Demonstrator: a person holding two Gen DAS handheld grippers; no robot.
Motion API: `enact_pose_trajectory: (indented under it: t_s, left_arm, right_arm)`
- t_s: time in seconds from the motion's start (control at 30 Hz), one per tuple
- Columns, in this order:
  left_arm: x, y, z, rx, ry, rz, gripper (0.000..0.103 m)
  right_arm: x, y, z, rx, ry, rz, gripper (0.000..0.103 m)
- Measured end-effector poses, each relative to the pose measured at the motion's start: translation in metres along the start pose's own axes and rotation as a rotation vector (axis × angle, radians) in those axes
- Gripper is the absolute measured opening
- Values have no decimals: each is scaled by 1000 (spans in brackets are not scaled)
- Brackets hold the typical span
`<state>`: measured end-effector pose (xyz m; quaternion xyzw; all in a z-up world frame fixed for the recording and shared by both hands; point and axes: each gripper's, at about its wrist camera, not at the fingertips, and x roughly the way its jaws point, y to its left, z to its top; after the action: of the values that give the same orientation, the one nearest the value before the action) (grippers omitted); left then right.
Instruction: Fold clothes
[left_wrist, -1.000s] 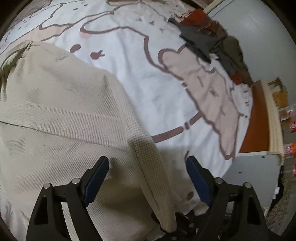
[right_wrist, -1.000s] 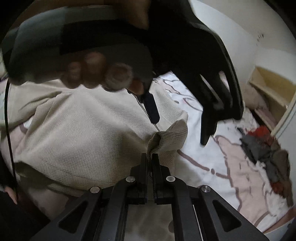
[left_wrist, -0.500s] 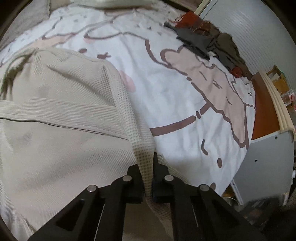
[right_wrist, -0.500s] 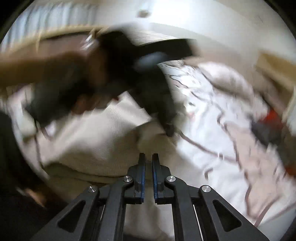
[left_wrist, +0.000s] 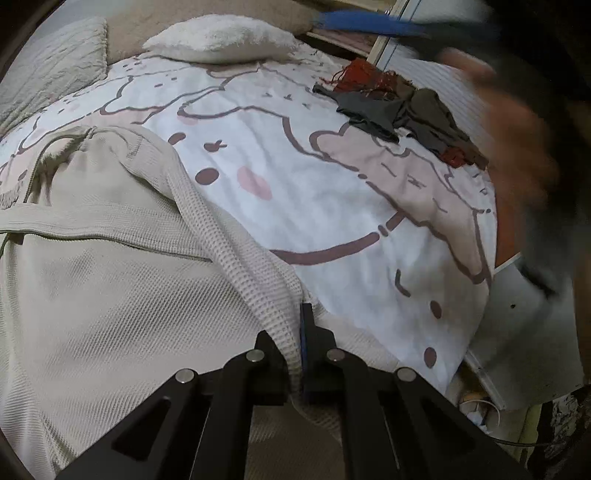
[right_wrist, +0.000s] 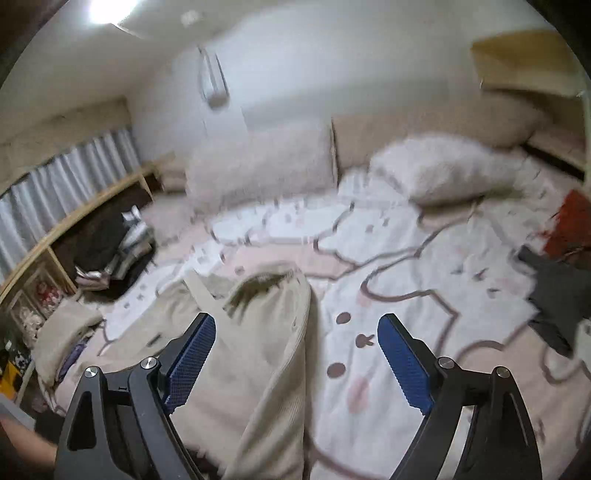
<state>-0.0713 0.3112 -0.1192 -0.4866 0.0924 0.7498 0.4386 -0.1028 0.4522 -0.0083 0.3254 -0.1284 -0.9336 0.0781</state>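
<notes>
Left gripper (left_wrist: 300, 345) is clenched on a ridge of the beige waffle-knit garment (left_wrist: 110, 295), which lies spread over the near-left part of the cartoon-print bedspread (left_wrist: 332, 177). Right gripper (right_wrist: 295, 365), jaws wide apart and holding nothing, hovers above the same garment. Judging by this, a fold is mid-way; the pinched edge needs carrying across.

right gripper (right_wrist: 295, 354) jaws now apart, off beige garment (right_wrist: 258, 350)
</notes>
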Motion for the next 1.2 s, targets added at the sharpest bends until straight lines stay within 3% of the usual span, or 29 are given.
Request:
enact_pose_trajectory:
  t_s: [0.07, 0.23, 0.43, 0.6, 0.67, 0.77, 0.8, 0.83, 0.93, 1.1, 1.2]
  left_arm:
    - [-3, 1, -1, 4, -22, -10, 5]
    - [-12, 5, -6, 10, -75, -45, 5]
    - [-22, 13, -7, -1, -111, -97, 5]
    - [-28, 19, -6, -25, -129, -141, 5]
    - [-31, 22, -5, -33, -136, -157, 5]
    - [-38, 23, -5, -42, -155, -166, 5]
    - [-40, 24, -5, -44, -160, -166, 5]
    - [-45, 24, -5, -48, -170, -168, 5]
    - [-65, 23, -6, -61, -212, -176, 5]
    - [-93, 22, -17, -86, -257, -146, 5]
    - [-115, 26, -31, -119, -288, -133, 5]
  right_arm:
    - [47, -5, 20, 37, 122, 82, 90]
    - [151, -16, 46, 85, 306, 194, 90]
    - [245, -35, 55, 190, 419, 271, 88]
    - [305, -43, 51, 261, 520, 303, 59]
    - [321, -37, 44, 260, 561, 320, 58]
    - [327, -24, 42, 246, 544, 318, 53]
    - [327, -21, 43, 242, 534, 300, 31]
    - [326, -17, 44, 237, 523, 281, 24]
    - [310, -10, 55, 204, 485, 245, 23]
    - [292, -4, 66, 142, 473, 60, 22]
    - [273, 23, 78, 97, 428, 11, 22]
